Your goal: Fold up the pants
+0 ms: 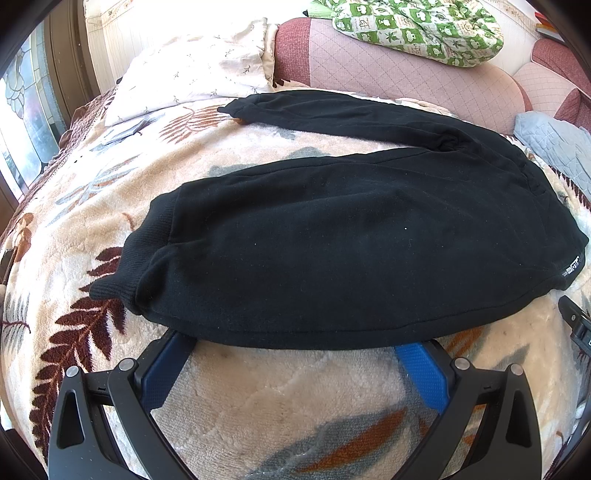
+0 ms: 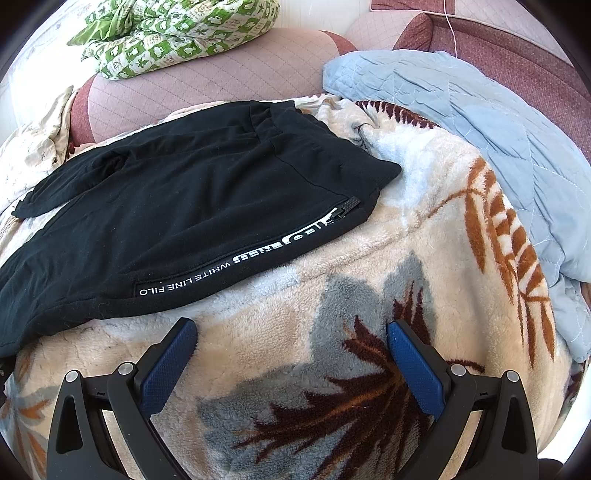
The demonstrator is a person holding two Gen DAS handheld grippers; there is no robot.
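Black sweatpants (image 1: 332,251) lie spread on a leaf-patterned fleece blanket (image 1: 288,406), legs pointing left, waist to the right. One leg lies close in front, the other stretches along the far side. My left gripper (image 1: 295,343) is open at the near leg's lower hem edge, its blue fingertips just under or against the fabric. In the right wrist view the pants (image 2: 184,206) show a pocket zip and a white lettered strip. My right gripper (image 2: 291,328) is open over bare blanket (image 2: 332,295), a short way from the waist end, with nothing between its fingers.
A pink quilted headboard or sofa back (image 1: 388,62) runs along the far side, with a green-and-white patterned cloth (image 1: 417,26) on it. A cream pillow (image 1: 192,70) sits far left. A light blue quilt (image 2: 480,147) lies to the right. The other gripper's tip (image 1: 576,325) shows at the right edge.
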